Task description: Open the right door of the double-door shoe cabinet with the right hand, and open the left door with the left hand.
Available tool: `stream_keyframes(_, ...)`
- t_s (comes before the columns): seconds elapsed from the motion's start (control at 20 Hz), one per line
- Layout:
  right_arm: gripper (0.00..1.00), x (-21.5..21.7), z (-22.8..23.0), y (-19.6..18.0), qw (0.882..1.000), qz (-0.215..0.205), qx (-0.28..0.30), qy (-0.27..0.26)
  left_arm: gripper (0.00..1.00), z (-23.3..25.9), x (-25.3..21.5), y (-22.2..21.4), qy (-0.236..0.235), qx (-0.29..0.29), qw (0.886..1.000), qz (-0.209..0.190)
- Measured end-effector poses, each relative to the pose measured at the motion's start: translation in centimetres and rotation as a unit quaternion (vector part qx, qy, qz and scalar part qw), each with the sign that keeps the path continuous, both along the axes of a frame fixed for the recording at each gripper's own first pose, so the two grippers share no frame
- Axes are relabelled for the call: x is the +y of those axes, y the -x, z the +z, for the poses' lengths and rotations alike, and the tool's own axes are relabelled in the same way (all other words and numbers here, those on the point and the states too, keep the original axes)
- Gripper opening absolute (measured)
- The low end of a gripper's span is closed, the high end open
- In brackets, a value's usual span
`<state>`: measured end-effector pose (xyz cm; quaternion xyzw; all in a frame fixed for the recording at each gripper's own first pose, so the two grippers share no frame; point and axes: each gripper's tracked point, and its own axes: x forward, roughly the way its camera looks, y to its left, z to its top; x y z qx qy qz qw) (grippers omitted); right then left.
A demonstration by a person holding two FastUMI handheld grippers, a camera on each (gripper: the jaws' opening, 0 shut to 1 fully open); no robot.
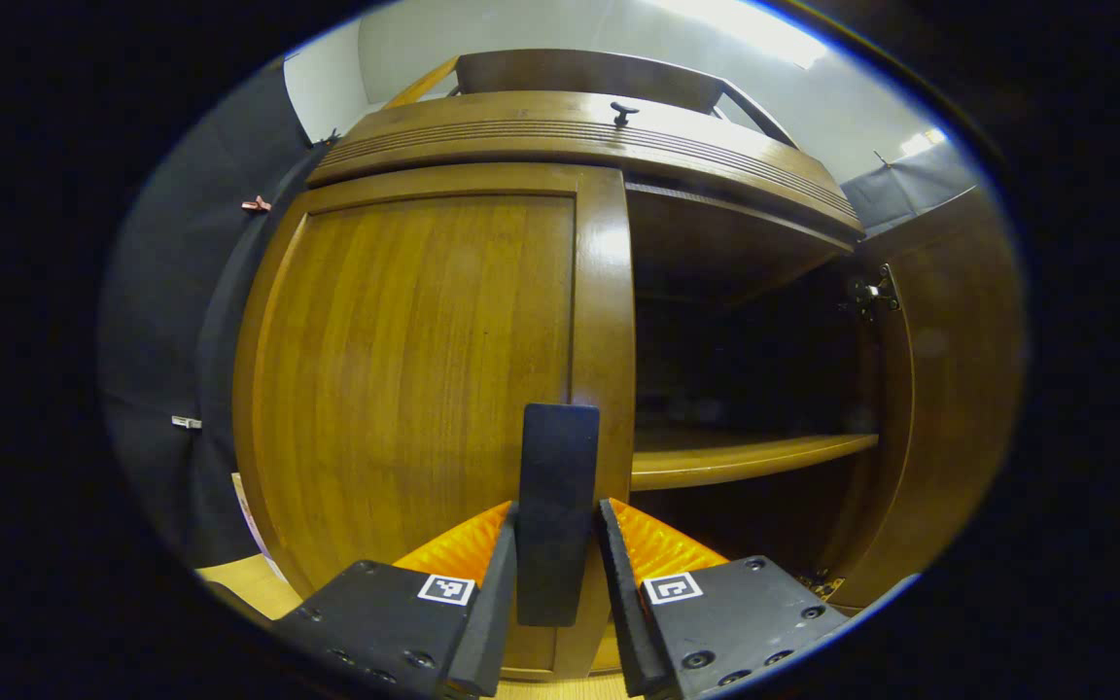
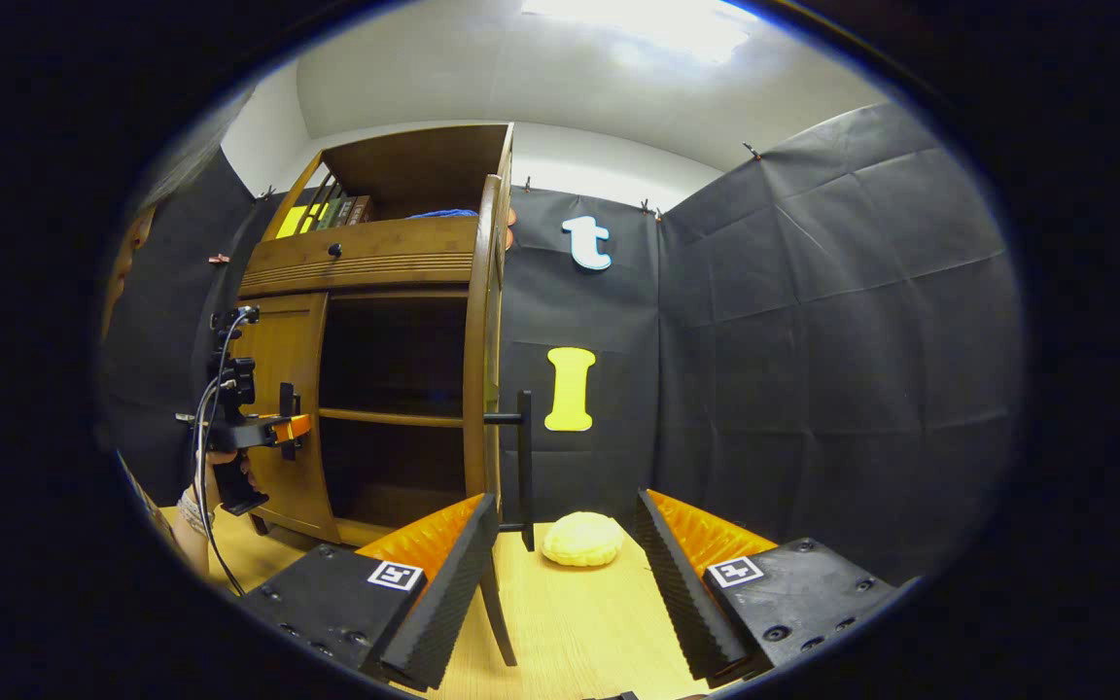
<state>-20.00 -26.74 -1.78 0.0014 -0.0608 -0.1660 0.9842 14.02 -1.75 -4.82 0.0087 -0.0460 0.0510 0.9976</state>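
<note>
Open shoe cabinet (image 2: 370, 389), shelves seemingly bare; left gripper (image 1: 557, 544) around left-door handle (image 1: 557, 486).

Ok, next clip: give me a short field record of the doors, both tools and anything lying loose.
right door: open, swung wide, shelf inside exposed
left door: closed
left tool: fingers either side of the left door's handle, not clearly pressing it
right tool: open, holding nothing, back from the right door's handle
loose item: a yellow bun-shaped thing on the table
task stage: right door done, left door not yet pulled
</note>
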Motion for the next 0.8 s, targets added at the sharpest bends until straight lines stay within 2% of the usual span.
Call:
stream_keyframes(0.05,0.91,0.0,-0.1,0.1,1.000,0.000,0.001,0.001,0.42,0.0,0.1,0.0,0.001,-0.001,1.000,-0.004)
stream_keyframes(0.15,0.90,0.2,-0.3,-0.2,1.000,0.001,0.006,0.000,0.35,-0.1,-0.1,0.0,-0.007,0.007,1.000,-0.003)
stream_keyframes(0.35,0.90,0.9,-0.4,-0.1,1.000,0.002,0.012,0.005,0.31,-0.1,-0.1,0.3,-0.009,0.012,1.000,-0.008)
stream_keyframes(0.55,0.90,1.7,0.2,0.3,1.000,0.005,0.003,0.009,0.30,0.2,-0.3,1.3,-0.002,0.018,0.999,-0.036)
stream_keyframes(0.8,0.90,3.8,0.5,0.4,1.000,0.025,0.004,0.013,0.30,-0.1,-0.2,4.5,0.004,0.030,0.997,-0.072)
